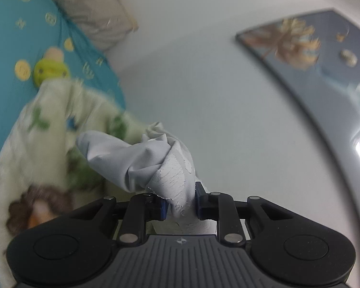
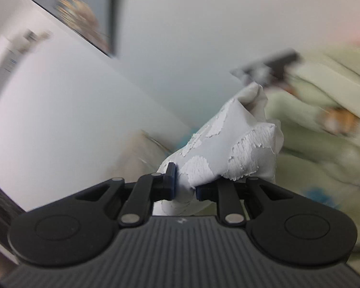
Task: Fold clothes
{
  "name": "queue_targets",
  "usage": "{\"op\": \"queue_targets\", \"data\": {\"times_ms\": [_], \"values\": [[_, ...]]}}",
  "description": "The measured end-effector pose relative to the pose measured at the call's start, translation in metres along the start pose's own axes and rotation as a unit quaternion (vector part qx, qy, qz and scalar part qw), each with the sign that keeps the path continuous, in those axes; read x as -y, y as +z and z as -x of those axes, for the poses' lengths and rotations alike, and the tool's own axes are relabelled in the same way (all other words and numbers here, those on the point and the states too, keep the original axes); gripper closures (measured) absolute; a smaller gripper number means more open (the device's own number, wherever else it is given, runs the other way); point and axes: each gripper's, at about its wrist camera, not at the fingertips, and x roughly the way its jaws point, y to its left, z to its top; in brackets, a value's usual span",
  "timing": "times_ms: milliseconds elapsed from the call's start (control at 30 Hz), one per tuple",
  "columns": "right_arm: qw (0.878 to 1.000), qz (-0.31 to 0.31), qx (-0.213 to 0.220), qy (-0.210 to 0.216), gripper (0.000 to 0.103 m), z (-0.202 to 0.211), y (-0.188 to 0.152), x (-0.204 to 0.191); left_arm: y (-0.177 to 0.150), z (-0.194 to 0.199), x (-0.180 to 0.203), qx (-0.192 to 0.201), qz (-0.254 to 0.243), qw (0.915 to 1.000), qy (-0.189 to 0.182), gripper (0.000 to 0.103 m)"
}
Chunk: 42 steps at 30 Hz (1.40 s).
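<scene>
1. My left hand-held gripper [image 1: 180, 202] pinches a bunched fold of the pale grey garment [image 1: 141, 158] between its blue pads; the cloth rises ahead of the fingers and drapes to the left.
2. My right hand-held gripper [image 2: 183, 184] is clamped on the same pale grey garment [image 2: 228, 148], which mounds up ahead and to the right of the fingers.
3. Beyond the garment lie a cream patterned blanket [image 1: 48, 129] and a teal sheet [image 1: 24, 24], both blurred.

Pale grey cloth garment [image 1: 141, 160], smooth with rough frayed patches
</scene>
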Motion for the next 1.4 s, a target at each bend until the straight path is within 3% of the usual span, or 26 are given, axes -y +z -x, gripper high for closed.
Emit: {"op": "queue_targets", "data": {"times_ms": [133,300,433,467,567,633,767,867,933,967,1000,1067,1233,1400], "values": [[0.997,-0.025,-0.071,-0.03,0.084,0.001,-0.038,0.059,-0.038,0.009,-0.05,-0.053,-0.016,0.9981,0.026,0.08],[0.995,-0.017,-0.097,-0.03,0.084,0.017,-0.074,0.078,-0.053,0.03,-0.082,-0.083,-0.049,0.994,0.051,0.073],[0.993,-0.037,-0.101,-0.046,0.083,0.021,-0.089,0.089,-0.053,0.031,-0.082,-0.086,-0.101,0.9875,0.085,0.058],[0.992,-0.05,-0.104,-0.05,0.082,0.02,-0.086,0.089,-0.053,0.031,-0.082,-0.087,-0.114,0.9852,0.094,0.05],[0.988,-0.085,-0.114,-0.067,0.078,0.025,-0.08,0.085,-0.056,0.042,-0.051,-0.074,-0.169,0.9752,0.122,0.027],[0.984,-0.104,-0.121,-0.083,0.077,0.035,-0.076,0.079,-0.054,0.053,-0.033,-0.06,-0.197,0.9701,0.129,0.019],[0.986,-0.058,-0.127,-0.094,0.077,0.067,-0.075,0.055,-0.054,0.083,0.01,-0.014,-0.256,0.9534,0.159,0.005],[0.988,-0.02,-0.125,-0.087,0.076,0.091,-0.07,0.033,-0.06,0.117,0.042,0.014,-0.3,0.9408,0.157,0.001],[0.991,0.013,-0.108,-0.075,0.07,0.112,-0.065,0.017,-0.068,0.147,0.062,0.032,-0.317,0.9355,0.153,0.0],[0.992,0.03,-0.099,-0.07,0.05,0.123,-0.063,0.009,-0.072,0.162,0.072,0.041,-0.324,0.933,0.152,0.0],[0.994,0.049,-0.081,-0.059,0.022,0.135,-0.063,0.001,-0.077,0.177,0.08,0.05,-0.331,0.9307,0.148,0.0],[0.993,0.097,-0.045,-0.042,0.002,0.162,-0.067,-0.018,-0.089,0.208,0.098,0.071,-0.35,0.9242,0.135,0.0],[0.984,0.176,0.01,-0.021,0.004,0.219,-0.085,-0.05,-0.124,0.28,0.131,0.112,-0.401,0.9022,0.114,0.0],[0.972,0.233,0.038,-0.003,0.004,0.256,-0.118,-0.063,-0.155,0.323,0.141,0.138,-0.43,0.8869,0.098,0.0]]}}
